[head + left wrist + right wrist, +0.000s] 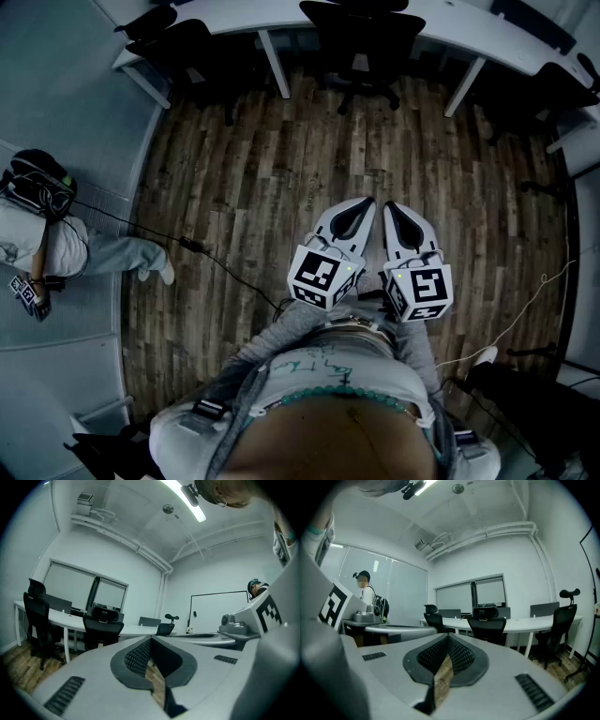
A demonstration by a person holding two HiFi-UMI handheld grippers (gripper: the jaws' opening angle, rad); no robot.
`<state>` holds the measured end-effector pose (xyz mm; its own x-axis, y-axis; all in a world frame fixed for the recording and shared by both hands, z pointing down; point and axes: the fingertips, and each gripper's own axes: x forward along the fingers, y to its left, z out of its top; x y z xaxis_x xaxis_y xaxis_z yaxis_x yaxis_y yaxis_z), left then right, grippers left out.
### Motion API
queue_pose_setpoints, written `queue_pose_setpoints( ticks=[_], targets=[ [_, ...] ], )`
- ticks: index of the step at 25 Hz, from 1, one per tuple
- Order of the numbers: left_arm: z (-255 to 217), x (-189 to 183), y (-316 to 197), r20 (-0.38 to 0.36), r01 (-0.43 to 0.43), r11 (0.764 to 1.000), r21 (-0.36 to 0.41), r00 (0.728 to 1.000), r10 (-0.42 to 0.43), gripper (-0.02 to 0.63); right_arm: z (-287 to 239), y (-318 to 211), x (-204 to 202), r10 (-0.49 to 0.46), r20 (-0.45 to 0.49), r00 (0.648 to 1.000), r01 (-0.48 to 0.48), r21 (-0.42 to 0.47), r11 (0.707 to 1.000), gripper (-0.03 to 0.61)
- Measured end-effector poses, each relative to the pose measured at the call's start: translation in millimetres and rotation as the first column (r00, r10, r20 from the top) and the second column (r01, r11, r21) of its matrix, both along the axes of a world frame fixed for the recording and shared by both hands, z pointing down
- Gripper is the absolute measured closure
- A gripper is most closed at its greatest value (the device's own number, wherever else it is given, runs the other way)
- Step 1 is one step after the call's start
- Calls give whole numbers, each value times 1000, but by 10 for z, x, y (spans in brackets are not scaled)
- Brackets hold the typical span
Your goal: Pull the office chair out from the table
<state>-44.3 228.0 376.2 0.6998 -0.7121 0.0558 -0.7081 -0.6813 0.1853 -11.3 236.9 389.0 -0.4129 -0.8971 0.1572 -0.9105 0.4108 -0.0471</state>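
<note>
A black office chair (361, 37) is tucked under the curved white table (244, 17) at the far side of the wood floor. It shows straight ahead in the left gripper view (104, 626) and in the right gripper view (488, 623). My left gripper (360, 206) and right gripper (393, 210) are held side by side in front of my body, well short of the chair. Both point roughly level toward the table. Each has its jaws shut with nothing between them, as the left gripper (151, 641) and right gripper (449, 638) show in their own views.
More black chairs stand along the table, one at the left (178, 42) and others at the right (553, 89). A person with a backpack (42, 230) is at the left edge. A cable (202, 251) runs across the floor. A whiteboard (218, 611) hangs on the wall.
</note>
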Motion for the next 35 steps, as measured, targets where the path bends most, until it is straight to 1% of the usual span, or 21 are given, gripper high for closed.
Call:
queue_pose_setpoints(
  ticks=[4, 7, 10, 14, 16, 18, 23, 27, 31, 35],
  targets=[
    [5, 59, -20, -18, 11, 1000, -2, 1000, -11, 601, -38, 6, 116, -19, 60, 998, 18, 30, 999, 559],
    [33, 34, -27, -5, 12, 1000, -13, 1000, -12, 601, -93, 10, 156, -44, 95, 994, 38, 61, 997, 558],
    [32, -3, -100, 0, 16, 1000, -10, 1000, -16, 601, -119, -74, 185, -39, 103, 994, 31, 79, 996, 558],
    [18, 13, -293, -25, -2, 1000, 7, 1000, 2, 601, -93, -297, 248, 22, 72, 997, -28, 88, 996, 558],
    [23, 21, -445, -26, -19, 1000, 8, 999, 19, 601, -88, -453, 259, 44, 59, 997, -50, 97, 994, 558],
    [28, 30, -636, -26, -40, 999, 7, 999, 40, 601, -82, -630, 242, 46, 58, 997, -52, 99, 994, 558],
    [-24, 55, -1150, -36, -84, 996, 11, 996, 84, 601, -68, -1130, 183, 31, 103, 994, -37, 59, 998, 558],
    [-35, 35, -1541, -26, -97, 995, -5, 995, 97, 601, -114, -1544, 143, 34, 90, 995, -39, 53, 998, 558],
    [-24, -92, -1897, -20, -102, 995, -11, 995, 102, 601, -127, -1898, -17, 19, 61, 998, -23, 64, 998, 558],
    [15, -191, -2214, -17, -107, 994, -23, 994, 106, 601, -92, -2180, -135, 4, 70, 998, -8, 58, 998, 558]
  ],
)
